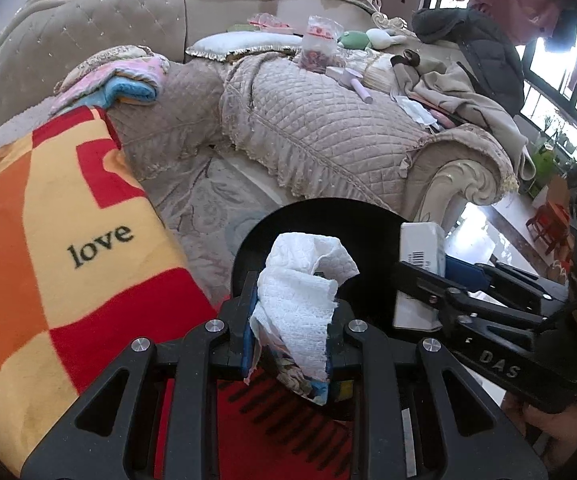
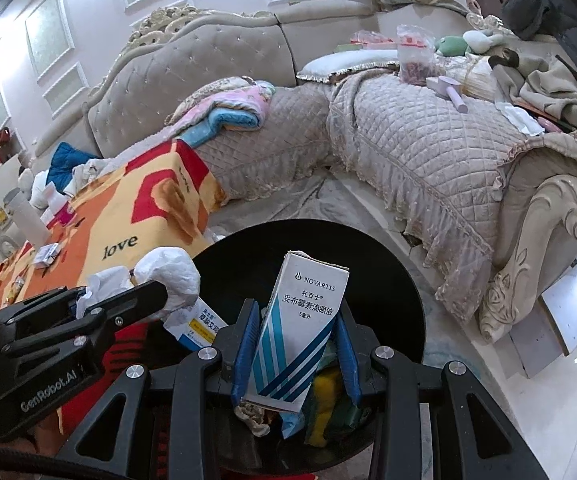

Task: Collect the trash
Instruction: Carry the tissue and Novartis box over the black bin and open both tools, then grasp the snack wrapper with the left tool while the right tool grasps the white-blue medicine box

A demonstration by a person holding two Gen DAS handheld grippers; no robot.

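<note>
Crumpled tissue pinched in the left gripper and medicine box clamped in the right gripper, both poised over the black bin's rim beside the blanket's edge, seemingly ready for dropping in.

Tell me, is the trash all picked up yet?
Not yet. Some wrappers already lie in the black bin. The left gripper holds a tissue and the right gripper a medicine box, both over the bin. A small box is on the blanket.
</note>
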